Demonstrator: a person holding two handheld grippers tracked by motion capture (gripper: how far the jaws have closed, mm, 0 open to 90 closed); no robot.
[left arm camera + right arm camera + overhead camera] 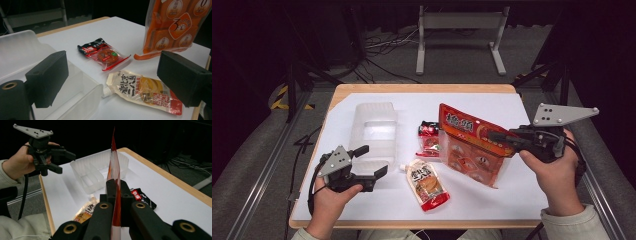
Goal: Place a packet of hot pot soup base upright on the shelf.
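Observation:
My right gripper (501,138) is shut on the side edge of a large orange snack bag (468,145). The right gripper view shows the bag (113,165) edge-on, pinched between the jaws (116,195). The bag (170,25) stands nearly upright with its lower edge close to the table. My left gripper (373,160) is open and holds nothing, beside the near end of a clear plastic container (373,129). Ahead of its jaws (115,75) lie a sauce pouch (142,91) and a small red-and-black packet (103,53).
A white mat (522,190) covers the wooden table (422,88). The sauce pouch (427,184) lies near the front edge and the small packet (428,137) beside the bag. The divided container (100,170) is empty. A metal stand (459,35) and cables are on the floor beyond.

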